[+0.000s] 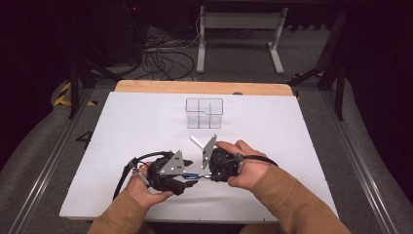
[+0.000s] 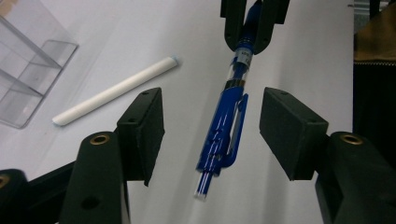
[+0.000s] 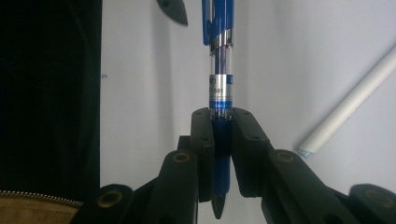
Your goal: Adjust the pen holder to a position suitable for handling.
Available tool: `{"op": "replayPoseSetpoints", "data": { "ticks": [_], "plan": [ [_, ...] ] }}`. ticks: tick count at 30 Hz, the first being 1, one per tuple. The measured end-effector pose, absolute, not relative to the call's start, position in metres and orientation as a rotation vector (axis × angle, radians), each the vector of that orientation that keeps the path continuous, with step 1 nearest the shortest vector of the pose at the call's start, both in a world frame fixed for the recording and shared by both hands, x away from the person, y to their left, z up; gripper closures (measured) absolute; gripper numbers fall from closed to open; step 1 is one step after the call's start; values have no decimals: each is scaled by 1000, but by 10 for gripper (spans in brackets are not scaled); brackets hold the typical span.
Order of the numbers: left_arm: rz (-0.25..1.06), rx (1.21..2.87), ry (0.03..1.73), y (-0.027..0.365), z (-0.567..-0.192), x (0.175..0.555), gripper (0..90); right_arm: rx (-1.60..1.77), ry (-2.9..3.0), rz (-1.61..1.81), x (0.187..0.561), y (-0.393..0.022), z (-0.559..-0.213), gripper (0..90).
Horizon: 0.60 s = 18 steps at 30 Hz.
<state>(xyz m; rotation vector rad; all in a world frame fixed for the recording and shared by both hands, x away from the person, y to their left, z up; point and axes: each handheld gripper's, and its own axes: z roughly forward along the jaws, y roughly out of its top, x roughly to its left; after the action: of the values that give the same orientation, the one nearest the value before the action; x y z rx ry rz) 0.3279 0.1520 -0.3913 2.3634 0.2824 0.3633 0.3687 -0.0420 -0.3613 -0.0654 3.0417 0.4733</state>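
Here the white table (image 1: 146, 126) with its bare wooden far edge stands on a grey floor; beyond it lie tangled black cables (image 1: 163, 61) and the white legs of another desk (image 1: 238, 29) in a dark room. Near the table's front edge the right gripper (image 1: 208, 176) is pinched tight on the tip end of a blue pen (image 2: 229, 126), holding it level above the table; the pen's clip end reaches between the jaws of the left gripper (image 2: 212, 128), which stand spread on either side without touching it. A white stick (image 2: 116, 89) lies on the table just beyond the grippers; farther off, near the middle, stands a clear plastic organiser (image 1: 204, 112) with compartments.
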Motion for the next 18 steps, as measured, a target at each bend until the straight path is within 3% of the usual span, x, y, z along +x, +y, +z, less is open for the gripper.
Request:
{"op": "replayPoseSetpoints", "data": {
  "ticks": [18],
  "plan": [
    [351,2507,225,135,-401,329,630,-49,3054,528,367,-37,-359,802]
  ]
}}
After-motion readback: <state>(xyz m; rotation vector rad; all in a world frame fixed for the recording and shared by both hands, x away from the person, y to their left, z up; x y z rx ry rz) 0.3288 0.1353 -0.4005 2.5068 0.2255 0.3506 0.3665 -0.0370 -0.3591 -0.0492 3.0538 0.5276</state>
